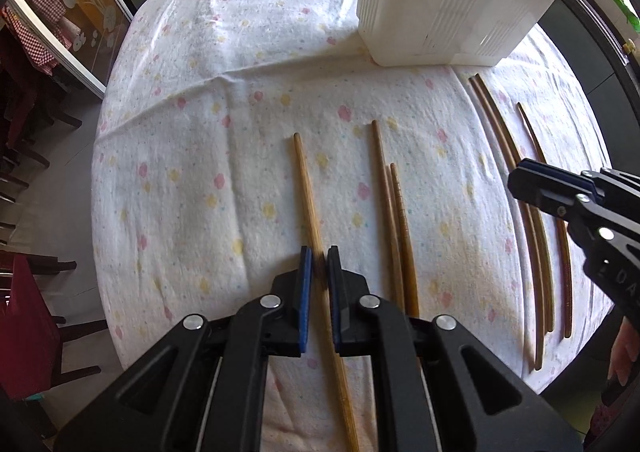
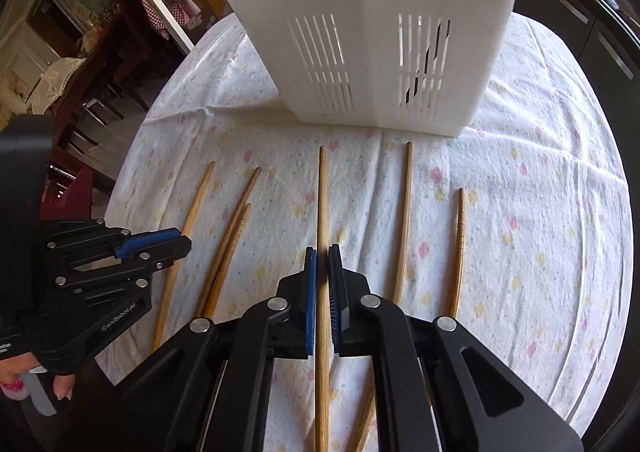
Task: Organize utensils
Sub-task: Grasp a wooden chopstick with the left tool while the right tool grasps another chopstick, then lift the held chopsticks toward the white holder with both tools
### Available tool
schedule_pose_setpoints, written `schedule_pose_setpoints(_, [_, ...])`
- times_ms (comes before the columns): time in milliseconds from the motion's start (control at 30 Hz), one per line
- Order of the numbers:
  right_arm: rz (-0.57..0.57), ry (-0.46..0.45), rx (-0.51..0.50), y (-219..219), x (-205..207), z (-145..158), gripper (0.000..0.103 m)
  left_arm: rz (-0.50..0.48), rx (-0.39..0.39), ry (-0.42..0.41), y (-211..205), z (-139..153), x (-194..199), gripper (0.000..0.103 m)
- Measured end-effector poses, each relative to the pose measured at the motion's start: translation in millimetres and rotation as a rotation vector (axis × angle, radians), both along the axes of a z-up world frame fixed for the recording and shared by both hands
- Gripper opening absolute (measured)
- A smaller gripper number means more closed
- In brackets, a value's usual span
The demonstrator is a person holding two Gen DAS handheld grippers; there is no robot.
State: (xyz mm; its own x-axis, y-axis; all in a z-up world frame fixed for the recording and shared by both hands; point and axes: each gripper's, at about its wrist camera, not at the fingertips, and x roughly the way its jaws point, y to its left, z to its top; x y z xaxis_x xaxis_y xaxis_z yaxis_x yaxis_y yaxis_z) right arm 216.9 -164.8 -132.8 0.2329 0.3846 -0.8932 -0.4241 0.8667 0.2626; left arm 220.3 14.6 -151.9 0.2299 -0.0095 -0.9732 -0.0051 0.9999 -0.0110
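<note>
Several wooden chopsticks lie on a flowered tablecloth in front of a white slotted utensil holder [image 1: 452, 0], which also shows in the right wrist view [image 2: 376, 24]. My left gripper [image 1: 319, 272] is shut on one chopstick [image 1: 306, 188] that points toward the holder. My right gripper [image 2: 322, 272] is shut on another chopstick [image 2: 322, 204], also pointing at the holder. The right gripper shows at the right edge of the left wrist view [image 1: 532, 182]; the left gripper shows at the left of the right wrist view [image 2: 168, 238].
A pair of chopsticks [image 1: 394, 220] lies right of my left gripper, and more [image 1: 516, 180] lie further right. In the right wrist view two chopsticks [image 2: 406, 212] [image 2: 459, 244] lie to the right. The round table's edge [image 1: 100, 172] drops to chairs on the left.
</note>
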Motion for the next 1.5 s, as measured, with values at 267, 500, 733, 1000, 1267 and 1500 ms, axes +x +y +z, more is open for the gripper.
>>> schedule_pose_setpoints(267, [-0.016,-0.083,0.136,-33,-19,45,0.006,-0.021,0.004,-0.083,-9,6,-10,0.006])
schedule_pose_setpoints(500, [-0.024,-0.117,0.205,-56,-31,73,0.006,-0.063,0.021,-0.211,-21,33,-20,0.006])
schedule_pose_setpoints(733, [-0.029,-0.152,0.242,-59,-42,86,0.006,-0.097,0.032,-0.343,-22,66,-32,0.006])
schedule_pose_setpoints(1000, [-0.015,-0.217,0.269,-65,-60,112,0.006,-0.138,0.058,-0.492,-27,105,-50,0.006])
schedule_pose_setpoints(1267, [-0.011,-0.285,0.278,-68,-76,138,0.006,-0.144,0.060,-0.583,-29,134,-63,0.006])
schedule_pose_setpoints(1500, [-0.017,-0.333,0.290,-74,-78,156,0.006,-0.154,0.053,-0.651,-35,161,-67,0.006])
